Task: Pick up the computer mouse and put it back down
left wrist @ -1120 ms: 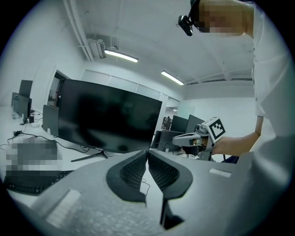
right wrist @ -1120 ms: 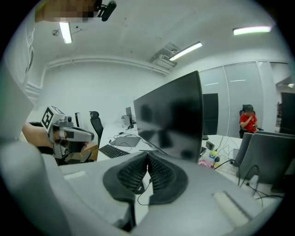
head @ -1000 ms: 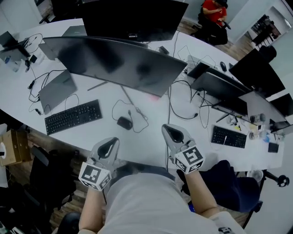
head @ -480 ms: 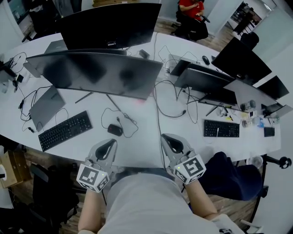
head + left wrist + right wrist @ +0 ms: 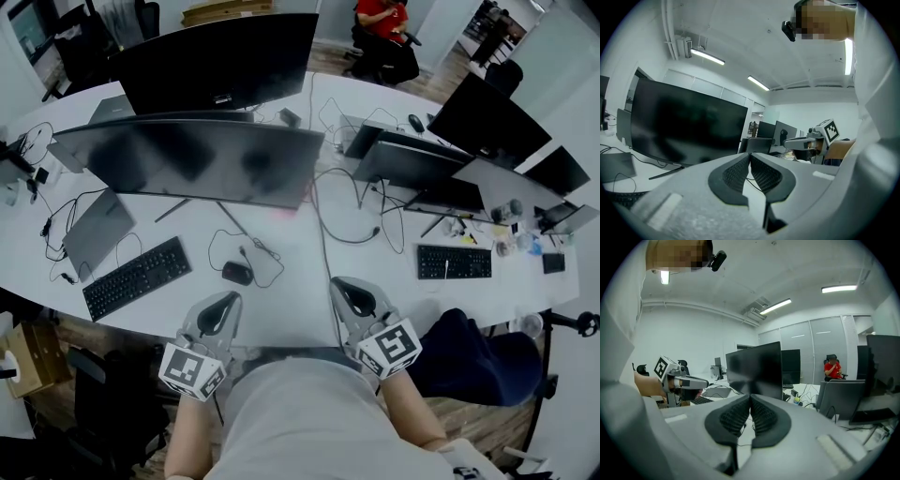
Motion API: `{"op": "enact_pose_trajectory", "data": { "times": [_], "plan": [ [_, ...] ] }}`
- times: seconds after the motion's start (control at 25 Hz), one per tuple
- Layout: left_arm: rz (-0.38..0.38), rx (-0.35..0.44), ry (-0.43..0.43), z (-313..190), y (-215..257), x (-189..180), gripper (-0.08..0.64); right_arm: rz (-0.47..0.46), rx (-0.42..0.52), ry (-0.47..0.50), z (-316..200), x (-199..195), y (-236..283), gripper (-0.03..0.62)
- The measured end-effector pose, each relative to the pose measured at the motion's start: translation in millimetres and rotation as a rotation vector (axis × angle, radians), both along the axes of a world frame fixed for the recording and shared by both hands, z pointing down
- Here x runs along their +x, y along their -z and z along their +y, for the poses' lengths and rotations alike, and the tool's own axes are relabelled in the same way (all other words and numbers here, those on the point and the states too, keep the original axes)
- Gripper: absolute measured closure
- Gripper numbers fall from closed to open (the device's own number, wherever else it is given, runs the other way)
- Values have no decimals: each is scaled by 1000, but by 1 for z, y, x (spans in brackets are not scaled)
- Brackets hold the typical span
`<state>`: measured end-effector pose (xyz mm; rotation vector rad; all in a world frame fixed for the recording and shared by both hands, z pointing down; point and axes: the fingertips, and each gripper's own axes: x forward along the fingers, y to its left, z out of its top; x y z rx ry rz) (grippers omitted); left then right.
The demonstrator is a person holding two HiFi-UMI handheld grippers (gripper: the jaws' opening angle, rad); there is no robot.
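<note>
The black wired computer mouse (image 5: 236, 273) lies on the white desk (image 5: 291, 300), in front of the curved monitor, with its cable looped beside it. My left gripper (image 5: 223, 304) hovers at the desk's front edge, just below and a little left of the mouse, apart from it. Its jaws are shut with nothing between them (image 5: 750, 161). At the same edge, to the right of the mouse, my right gripper (image 5: 348, 283) is shut and empty too (image 5: 750, 403). Each gripper view shows the other gripper alongside, but the mouse is hidden in both.
A wide curved monitor (image 5: 187, 159) stands behind the mouse. A black keyboard (image 5: 137, 277) and a closed laptop (image 5: 97, 230) lie to the left. More monitors, cables and a second keyboard (image 5: 454, 262) are on the right. A person in red (image 5: 380, 19) sits far back.
Both grippers have drawn slightly up and back along the desk's front edge, still shut. The head view has shifted, and the mouse lies in the same spot on the desk.
</note>
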<state>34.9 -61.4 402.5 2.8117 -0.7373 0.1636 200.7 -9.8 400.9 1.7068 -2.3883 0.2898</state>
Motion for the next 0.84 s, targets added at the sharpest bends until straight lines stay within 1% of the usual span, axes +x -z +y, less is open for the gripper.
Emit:
{"op": "enact_pose_trajectory", "data": {
  "times": [0.84],
  "plan": [
    [-16, 1, 6, 10, -3, -4, 543, 1, -18, -13, 9, 2, -6, 588]
  ]
}}
